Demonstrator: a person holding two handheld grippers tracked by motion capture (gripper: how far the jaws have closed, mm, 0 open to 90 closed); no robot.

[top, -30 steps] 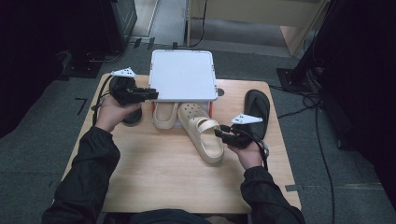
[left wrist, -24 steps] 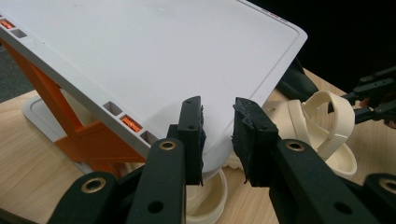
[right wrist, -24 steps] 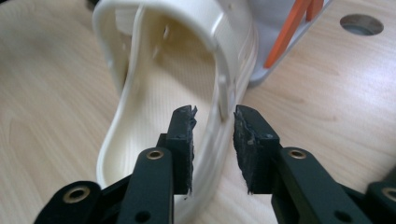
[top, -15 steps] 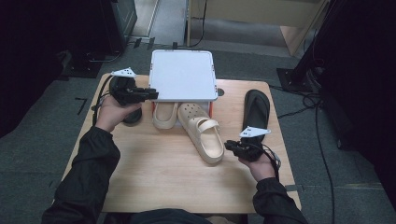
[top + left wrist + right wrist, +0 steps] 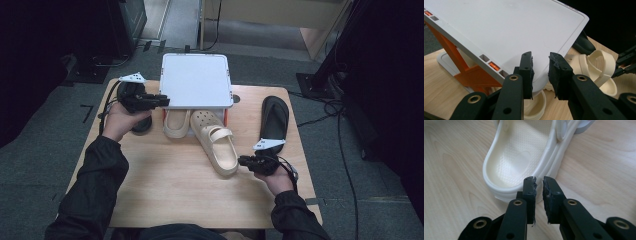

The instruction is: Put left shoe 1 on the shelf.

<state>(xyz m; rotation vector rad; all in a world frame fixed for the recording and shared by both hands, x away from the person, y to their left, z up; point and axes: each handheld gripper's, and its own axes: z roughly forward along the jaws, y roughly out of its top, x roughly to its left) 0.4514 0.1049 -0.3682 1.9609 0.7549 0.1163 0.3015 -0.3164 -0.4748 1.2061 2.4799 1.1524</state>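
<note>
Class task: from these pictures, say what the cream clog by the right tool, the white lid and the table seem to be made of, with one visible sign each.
Clog: likely moulded foam or rubber, matte, with pebbled footbed. Lid: probably plastic, smooth, slight sheen. Table: pale wood or wood-look laminate, visible grain.

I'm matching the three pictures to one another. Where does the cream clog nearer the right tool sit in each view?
High view: cream clog lies mid-table, heel toward the right tool.
Left gripper view: at right, past the white lid.
Right gripper view: its heel just above the jaws.
Shared landmark: the clog's strap.
</note>
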